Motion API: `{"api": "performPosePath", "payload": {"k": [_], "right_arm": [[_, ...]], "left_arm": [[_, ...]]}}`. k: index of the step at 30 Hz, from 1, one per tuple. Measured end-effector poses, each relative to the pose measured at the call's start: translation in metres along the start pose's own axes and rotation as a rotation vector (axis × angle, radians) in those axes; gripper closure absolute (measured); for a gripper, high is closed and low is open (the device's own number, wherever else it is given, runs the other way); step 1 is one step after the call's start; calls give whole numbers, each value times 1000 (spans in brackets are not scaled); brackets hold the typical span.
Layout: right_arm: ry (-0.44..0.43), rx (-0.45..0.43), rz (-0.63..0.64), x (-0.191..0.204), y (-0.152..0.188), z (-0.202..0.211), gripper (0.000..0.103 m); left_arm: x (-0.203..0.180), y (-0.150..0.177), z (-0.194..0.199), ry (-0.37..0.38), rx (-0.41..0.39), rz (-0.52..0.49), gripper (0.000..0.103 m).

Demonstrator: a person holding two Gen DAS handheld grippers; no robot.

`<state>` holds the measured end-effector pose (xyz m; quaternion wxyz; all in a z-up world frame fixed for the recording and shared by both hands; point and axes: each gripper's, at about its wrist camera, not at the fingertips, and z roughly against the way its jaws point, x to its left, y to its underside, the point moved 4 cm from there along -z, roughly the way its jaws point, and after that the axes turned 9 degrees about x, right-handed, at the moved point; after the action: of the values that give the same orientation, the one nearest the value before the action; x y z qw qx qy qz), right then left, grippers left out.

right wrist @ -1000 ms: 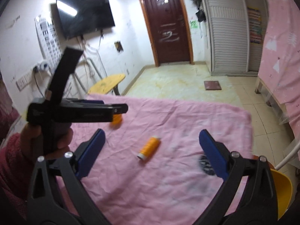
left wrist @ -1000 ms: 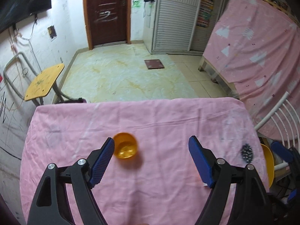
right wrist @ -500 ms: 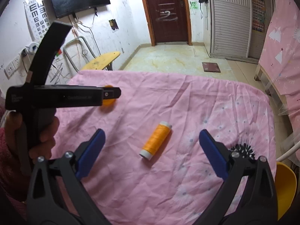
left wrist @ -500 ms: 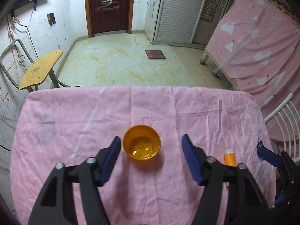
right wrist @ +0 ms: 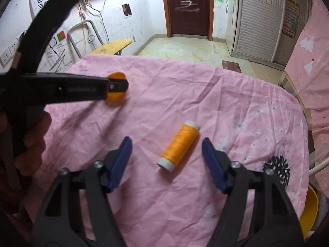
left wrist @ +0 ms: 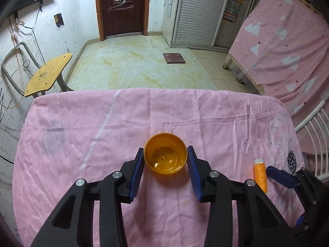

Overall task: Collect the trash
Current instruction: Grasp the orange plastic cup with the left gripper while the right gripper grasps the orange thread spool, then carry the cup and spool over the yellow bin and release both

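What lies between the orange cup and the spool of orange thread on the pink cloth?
Only bare pink cloth lies between the orange cup and the spool of orange thread; the right wrist view shows this stretch best.

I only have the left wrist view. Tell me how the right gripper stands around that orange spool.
Observer: The right gripper straddles the thread spool. Its jaws are closing, with a gap on each side.
Operator: Describe how the spool lies.
Observer: It lies on its side on the pink cloth, slanted, with its far white end nearer the right finger.
Operator: Report anything past the table's right edge.
Observer: A yellow rim shows below that edge. I cannot tell what it belongs to.
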<state>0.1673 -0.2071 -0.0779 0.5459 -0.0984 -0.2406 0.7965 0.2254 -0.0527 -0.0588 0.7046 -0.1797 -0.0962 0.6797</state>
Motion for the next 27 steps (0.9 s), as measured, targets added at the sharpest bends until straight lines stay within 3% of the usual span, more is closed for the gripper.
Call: {"api": "performPosePath", "payload": {"k": [2, 4, 6, 16, 20, 27], "right_arm": [[2, 8, -5, -3, -1, -3, 45], [20, 6, 0, -2, -1, -4, 55], [35, -4, -2, -3, -2, -3, 85], [50, -51, -12, -8, -3, 8, 88], [3, -129, -41, -13, 3, 34, 87], [-6, -241, -73, -23, 16, 78, 87]], "left_arm": [[2, 1, 4, 5, -6, 4, 69], [4, 4, 8, 7, -13, 6, 69], [4, 6, 11, 10, -17, 6, 69], [4, 17, 31, 4, -67, 1, 69], [4, 26, 53, -12, -126, -7, 69], [-8, 34, 85, -5, -183, -32, 69]]}}
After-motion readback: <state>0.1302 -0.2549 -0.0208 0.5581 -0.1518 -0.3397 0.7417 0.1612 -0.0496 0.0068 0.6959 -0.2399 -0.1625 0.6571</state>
